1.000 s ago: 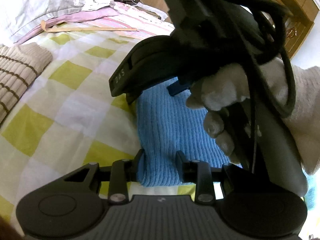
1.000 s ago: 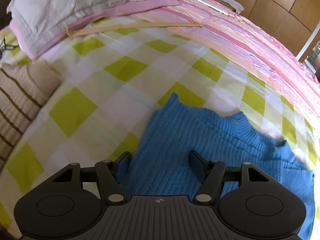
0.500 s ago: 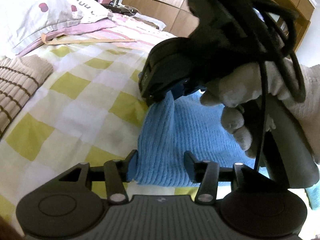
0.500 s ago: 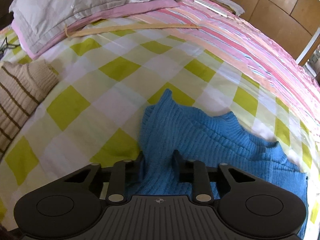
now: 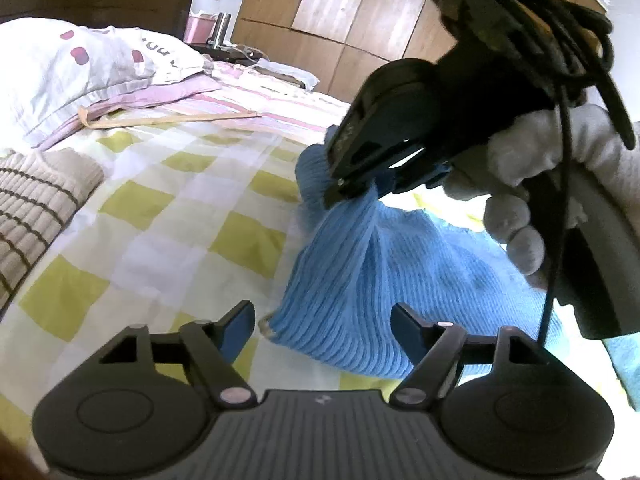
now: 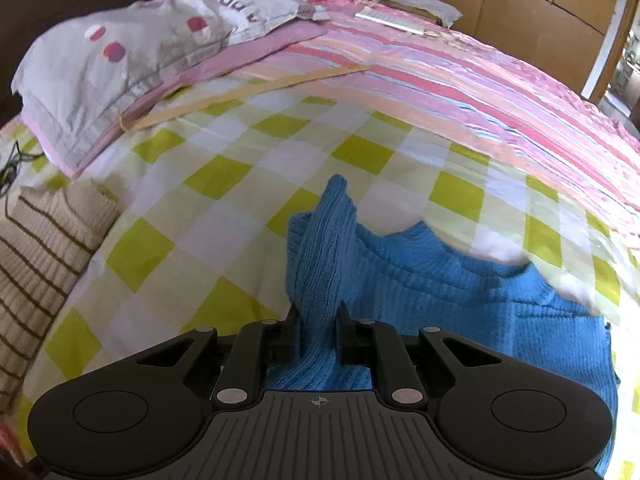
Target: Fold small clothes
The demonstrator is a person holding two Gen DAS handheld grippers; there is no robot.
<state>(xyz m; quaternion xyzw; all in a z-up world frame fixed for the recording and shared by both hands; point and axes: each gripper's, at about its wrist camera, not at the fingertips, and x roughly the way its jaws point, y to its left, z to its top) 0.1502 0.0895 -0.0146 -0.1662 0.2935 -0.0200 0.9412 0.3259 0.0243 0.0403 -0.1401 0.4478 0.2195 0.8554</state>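
Left wrist view: the left gripper stands wide, its jaws having just been opening. The near hem of the blue sweater lies between its fingers, but neither pad presses on it, so this end is free on the bed. Further up, the right gripper, held in a gloved hand, pinches a bunch of knit and pulls it into a tent above the checked sheet. The risk here is that the loose hem drags along as the tent goes higher, so the fold line wanders instead of staying put. The left fingers also sit close on both sides of the hem and could snag the ribbing if that hand shifts.

Right wrist view: the right gripper has just been closing, and its 2 fingers are clamped on a narrow ridge of the sweater. The rest spreads to the right over the bed, collar edge toward the striped quilt. The hold takes only a thin pleat of soft knit; it may slip out, or stretch and twist the panel. A striped beige garment lies well to the left, apart from the sweater, and seems no hazard.
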